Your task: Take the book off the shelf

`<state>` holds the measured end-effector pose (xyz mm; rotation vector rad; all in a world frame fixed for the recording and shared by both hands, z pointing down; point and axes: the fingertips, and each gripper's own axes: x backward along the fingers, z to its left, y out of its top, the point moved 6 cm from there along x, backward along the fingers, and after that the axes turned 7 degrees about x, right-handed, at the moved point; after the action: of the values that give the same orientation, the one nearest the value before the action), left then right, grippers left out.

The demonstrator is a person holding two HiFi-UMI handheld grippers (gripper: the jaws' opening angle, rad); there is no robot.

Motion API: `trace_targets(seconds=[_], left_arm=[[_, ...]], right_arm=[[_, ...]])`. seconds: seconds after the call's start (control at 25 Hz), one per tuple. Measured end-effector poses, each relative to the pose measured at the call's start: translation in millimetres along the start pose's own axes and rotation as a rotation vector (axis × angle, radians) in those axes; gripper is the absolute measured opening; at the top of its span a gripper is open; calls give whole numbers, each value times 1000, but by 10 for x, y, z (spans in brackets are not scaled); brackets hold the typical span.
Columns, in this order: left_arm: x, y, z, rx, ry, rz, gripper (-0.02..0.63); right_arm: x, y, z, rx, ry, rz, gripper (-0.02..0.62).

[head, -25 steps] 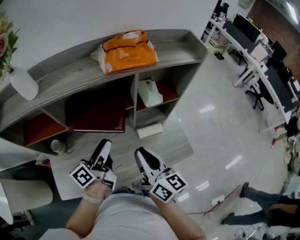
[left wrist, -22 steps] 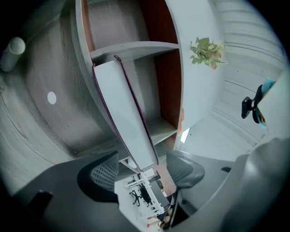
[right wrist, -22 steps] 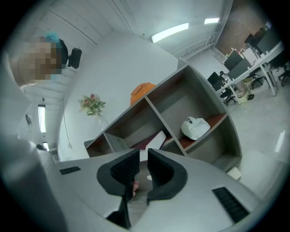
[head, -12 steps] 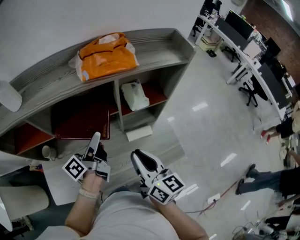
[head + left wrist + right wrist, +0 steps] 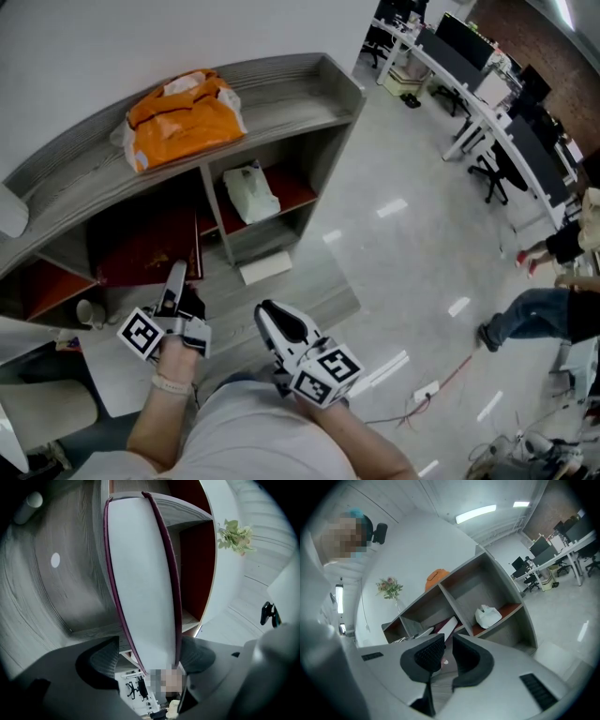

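A dark red book (image 5: 145, 248) leans in the middle compartment of the grey shelf (image 5: 281, 84). My left gripper (image 5: 173, 274) reaches its lower right corner. In the left gripper view the book's white page edge (image 5: 140, 573) runs between the jaws of that gripper (image 5: 147, 660). The jaws stand wide open; the right pad (image 5: 199, 656) lies by the cover and the left pad (image 5: 98, 660) is a little apart from it. My right gripper (image 5: 277, 321) hangs low in front of me, away from the shelf. Its jaws (image 5: 446, 651) are nearly together with nothing between them.
An orange bag (image 5: 183, 117) lies on the shelf top. A white bag (image 5: 248, 192) sits in the right compartment, a white box (image 5: 265, 268) and a cup (image 5: 86, 311) below. Desks with monitors (image 5: 487, 84) and a person (image 5: 553, 309) are at the right.
My left gripper has moved forward from near my body to the book's corner, and its jaws now straddle the book's edge. The right gripper has stayed in place.
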<state>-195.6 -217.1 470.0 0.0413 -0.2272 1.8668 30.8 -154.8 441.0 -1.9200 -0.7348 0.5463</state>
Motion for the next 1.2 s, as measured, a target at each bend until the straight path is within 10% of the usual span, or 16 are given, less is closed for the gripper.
trace_targets(seconds=[0.24, 1.2], left_arm=[[28, -61, 13, 24, -14, -10, 249], [390, -501, -69, 104, -45, 124, 232]], right_arm=[[60, -19, -65, -18, -9, -2, 61], [442, -136, -57, -74, -121, -69, 61]])
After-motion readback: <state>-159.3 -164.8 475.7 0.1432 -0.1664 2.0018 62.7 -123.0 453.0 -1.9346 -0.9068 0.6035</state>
